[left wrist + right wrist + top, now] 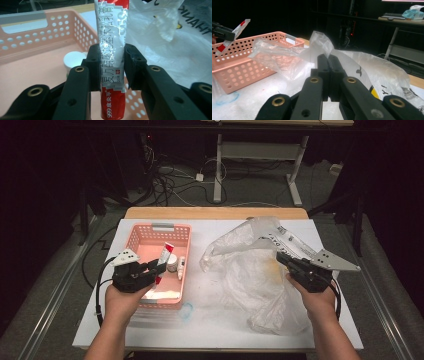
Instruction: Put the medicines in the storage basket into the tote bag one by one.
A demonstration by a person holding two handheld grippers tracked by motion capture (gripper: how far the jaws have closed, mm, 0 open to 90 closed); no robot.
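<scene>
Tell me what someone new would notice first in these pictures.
First, the red and white tube, clamped in the left gripper above the pink basket on the left of the table. Next, the big crumpled plastic bag spread over the right half, a fold of it pinched in the shut right gripper. A small white jar sits inside the basket.

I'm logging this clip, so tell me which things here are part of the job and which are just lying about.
In the job:
- red-and-white tube, clamped in the left gripper
- plastic bag, pinched by the right gripper
- pink basket

Lying about:
- white jar in the basket
- cables on the floor
</scene>
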